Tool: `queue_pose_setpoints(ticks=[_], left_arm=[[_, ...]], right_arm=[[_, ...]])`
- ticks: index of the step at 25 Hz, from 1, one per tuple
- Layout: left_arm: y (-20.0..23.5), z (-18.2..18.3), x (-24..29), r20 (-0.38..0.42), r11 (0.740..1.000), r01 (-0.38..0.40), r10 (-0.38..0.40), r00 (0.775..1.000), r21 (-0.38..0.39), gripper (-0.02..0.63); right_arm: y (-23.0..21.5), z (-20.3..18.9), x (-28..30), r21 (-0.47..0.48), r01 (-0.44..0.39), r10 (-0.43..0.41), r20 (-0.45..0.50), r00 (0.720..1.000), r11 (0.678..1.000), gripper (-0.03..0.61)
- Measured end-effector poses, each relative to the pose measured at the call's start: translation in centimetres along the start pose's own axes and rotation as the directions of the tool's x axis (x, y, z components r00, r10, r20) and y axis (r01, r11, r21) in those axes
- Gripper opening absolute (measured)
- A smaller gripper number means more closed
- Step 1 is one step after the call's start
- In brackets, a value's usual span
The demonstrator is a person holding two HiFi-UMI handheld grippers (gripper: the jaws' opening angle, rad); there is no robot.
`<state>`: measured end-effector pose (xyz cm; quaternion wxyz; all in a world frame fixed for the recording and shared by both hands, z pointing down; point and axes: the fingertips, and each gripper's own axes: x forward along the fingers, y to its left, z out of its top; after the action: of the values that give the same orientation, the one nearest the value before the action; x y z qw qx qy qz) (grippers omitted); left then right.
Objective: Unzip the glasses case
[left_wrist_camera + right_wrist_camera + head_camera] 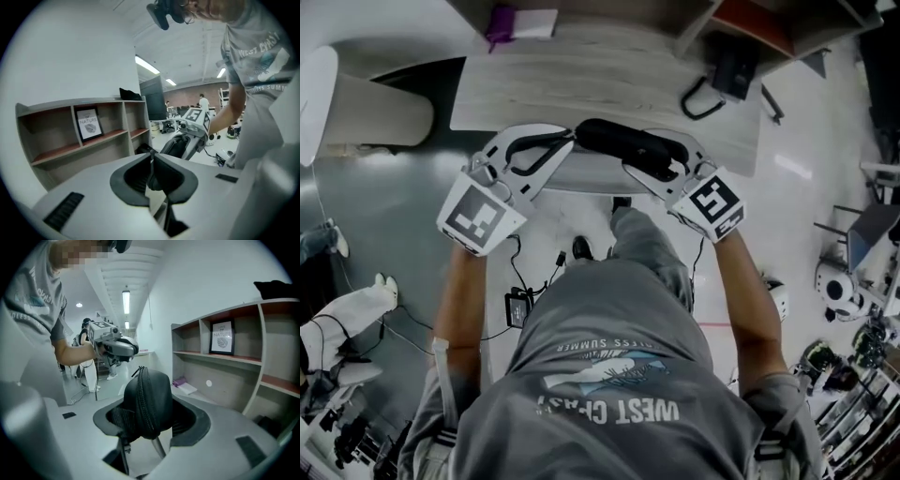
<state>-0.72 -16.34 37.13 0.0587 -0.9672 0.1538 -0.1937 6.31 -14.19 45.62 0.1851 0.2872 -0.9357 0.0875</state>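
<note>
Pale wooden table (609, 84) ahead of me, shelf unit (234, 362) behind it. Both grippers sit over the table's near edge.

Right gripper (652, 161): jaws spread wide and clamped across one end of the black glasses case (623, 145). The case lies roughly level between the two tools.

Left gripper (568, 141): jaws drawn almost together at the case's opposite end. I cannot tell whether they pinch anything.

Zipper (143, 404) looks closed along the side I can see. Its pull (136, 371) sticks out at the far tip.
</note>
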Motion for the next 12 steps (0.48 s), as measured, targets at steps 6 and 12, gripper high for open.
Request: queue_pose_setpoints(ticks=[6,12], left_arm=[[3.1,-2.4,-0.6,-0.021,0.987,-0.109,0.107,0.994,-0.118,0.014],[4.9,-4.7,-0.9,-0.057,0.965,-0.168,0.160,0.986,-0.202,0.014]], right_arm=[[-4.2,-3.9,2.4,-0.086,0.053,-0.056,-0.039,0.998,0.995,0.241],[-8.2,-8.4,5.7,-0.136,0.081,-0.096,-0.103,0.990,0.987,0.241]])
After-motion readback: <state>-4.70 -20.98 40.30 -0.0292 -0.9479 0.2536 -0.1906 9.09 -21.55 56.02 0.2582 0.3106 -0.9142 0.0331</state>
